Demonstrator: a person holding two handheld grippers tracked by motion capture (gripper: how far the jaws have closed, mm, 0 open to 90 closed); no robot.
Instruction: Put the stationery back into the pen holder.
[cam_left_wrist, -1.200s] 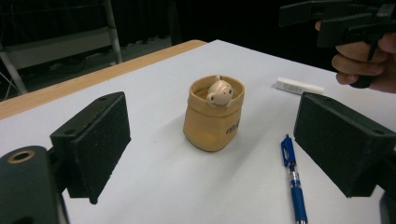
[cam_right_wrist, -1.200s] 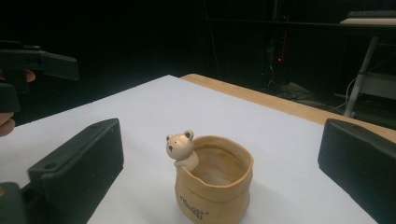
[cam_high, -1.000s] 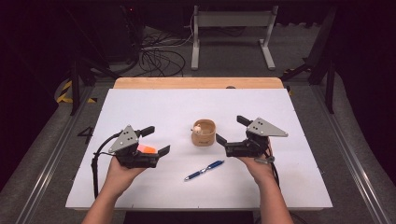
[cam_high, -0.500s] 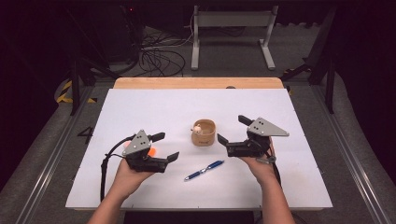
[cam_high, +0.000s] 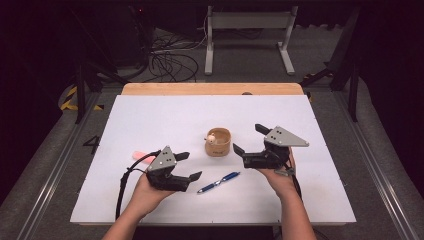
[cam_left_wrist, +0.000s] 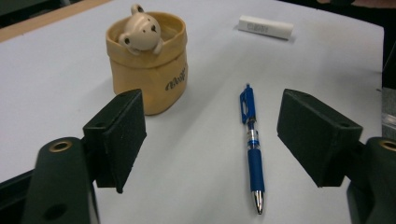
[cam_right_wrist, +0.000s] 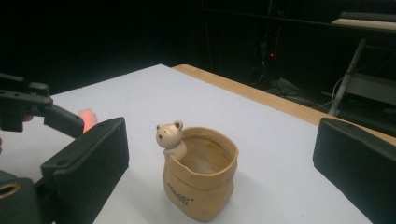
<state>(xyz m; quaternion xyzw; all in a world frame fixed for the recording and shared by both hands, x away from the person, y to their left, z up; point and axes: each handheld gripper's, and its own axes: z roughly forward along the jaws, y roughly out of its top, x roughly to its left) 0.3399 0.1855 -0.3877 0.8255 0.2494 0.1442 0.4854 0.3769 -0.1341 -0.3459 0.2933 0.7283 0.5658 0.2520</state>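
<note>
Beside the bear pot, blue pen between the released, just-narrowing left claw; right claw released, empty.

black grippers; grey three-cornered plates

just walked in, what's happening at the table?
A person holds a two-jaw gripper in each hand over a white table. The left gripper has its jaws apart, though they have just been closing, and is lined up on the blue ballpoint pen lying flat; nothing is between the pads. The right gripper hangs open beside the tan sack-shaped bear pot, not touching it. Nothing is gripped.
</note>
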